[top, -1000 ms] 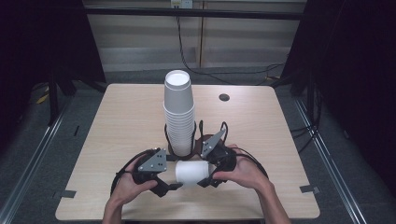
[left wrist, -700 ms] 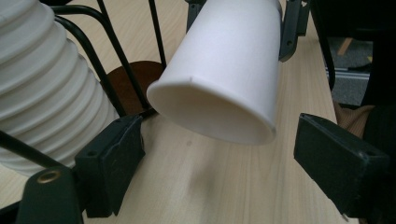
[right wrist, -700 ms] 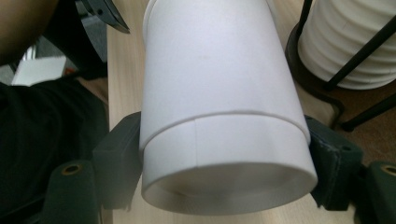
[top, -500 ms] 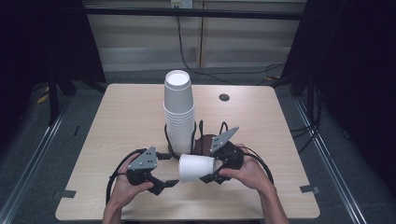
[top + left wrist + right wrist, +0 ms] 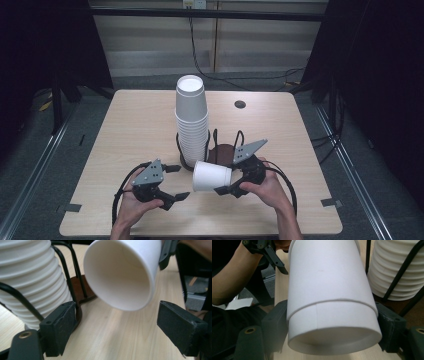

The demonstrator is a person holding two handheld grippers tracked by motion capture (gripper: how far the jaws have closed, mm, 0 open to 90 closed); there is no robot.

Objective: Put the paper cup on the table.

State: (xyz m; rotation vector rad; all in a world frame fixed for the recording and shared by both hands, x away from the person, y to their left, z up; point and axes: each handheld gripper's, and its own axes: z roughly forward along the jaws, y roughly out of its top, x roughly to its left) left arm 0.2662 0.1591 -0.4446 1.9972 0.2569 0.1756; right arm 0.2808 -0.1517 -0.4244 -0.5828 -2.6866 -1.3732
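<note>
A tall stack of white paper cups (image 5: 191, 120) stands in a black wire holder (image 5: 212, 145) at the table's middle. In front of it a single white cup (image 5: 211, 176) lies sideways in the air, mouth to the left, with my right gripper (image 5: 226, 178) shut on its base end. The right gripper view has this cup (image 5: 329, 290) pinched between both jaws. My left gripper (image 5: 179, 182) is open just left of the cup, apart from it. In the left gripper view the cup's mouth (image 5: 122, 272) faces me above the spread jaws, and the stack (image 5: 30, 285) is at the left.
The light wooden table (image 5: 125, 130) has a small dark round hole (image 5: 240, 104) at the back right. The holder's brown base (image 5: 223, 151) has an unfilled slot right of the stack. Cables loop behind both hands near the front edge.
The left gripper has come off the cup's mouth and drawn back to the left, jaws spread. The right gripper keeps the cup and has shifted slightly right.
</note>
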